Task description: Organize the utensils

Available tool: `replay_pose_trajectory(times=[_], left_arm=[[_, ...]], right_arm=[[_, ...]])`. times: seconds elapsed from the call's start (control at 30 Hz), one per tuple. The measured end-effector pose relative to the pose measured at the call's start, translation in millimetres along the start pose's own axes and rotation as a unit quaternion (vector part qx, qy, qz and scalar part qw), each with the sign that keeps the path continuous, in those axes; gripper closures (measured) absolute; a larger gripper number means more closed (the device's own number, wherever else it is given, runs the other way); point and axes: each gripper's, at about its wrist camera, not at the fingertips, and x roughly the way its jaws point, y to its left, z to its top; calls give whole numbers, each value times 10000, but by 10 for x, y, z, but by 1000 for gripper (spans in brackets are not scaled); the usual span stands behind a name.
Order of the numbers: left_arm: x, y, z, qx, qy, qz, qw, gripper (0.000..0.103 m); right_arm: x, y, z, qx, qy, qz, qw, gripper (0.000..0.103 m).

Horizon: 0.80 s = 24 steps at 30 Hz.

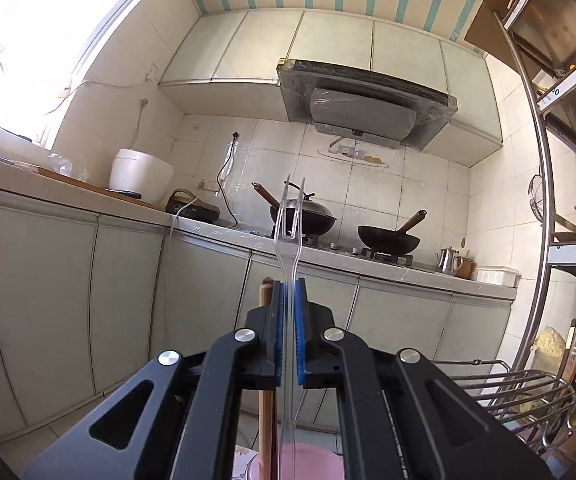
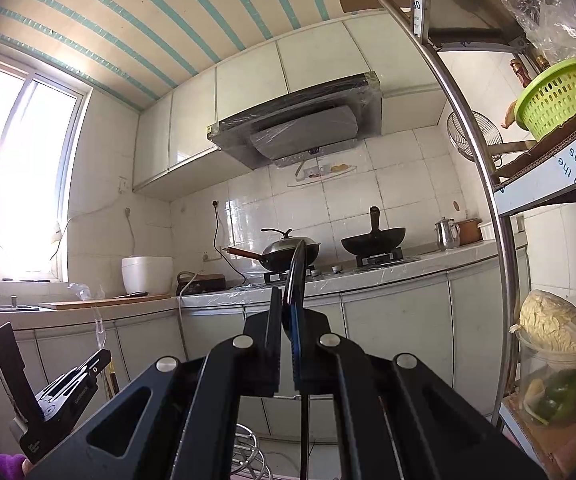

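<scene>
Holding a clear fork (image 1: 289, 216), the left gripper (image 1: 288, 292) is clenched; the right gripper (image 2: 288, 304) grasps a black utensil (image 2: 296, 268). Probably next: lowering each into a holder.

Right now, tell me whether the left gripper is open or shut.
Shut on the clear plastic two-pronged fork. In the left wrist view, the left gripper has its blue pads pressed against the fork's handle, prongs pointing up.

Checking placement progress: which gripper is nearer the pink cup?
Left. The left gripper, shut on a clear fork, is just above the pink cup. The right gripper, shut on a black utensil, sits further right; the cup is outside its view.
</scene>
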Motion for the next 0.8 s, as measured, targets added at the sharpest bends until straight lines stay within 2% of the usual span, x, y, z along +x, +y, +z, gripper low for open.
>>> replay_pose_trajectory(times=[0.37,0.8], left_arm=[[-67,44,-126,95,386,-66,9992,99],[-182,95,-265,183,1447,-273,9889,99]], right_arm=[[-72,-55,-237,278,482,-51,9984,99],[-222,-39,-563,508,1605,-103,9857,99]])
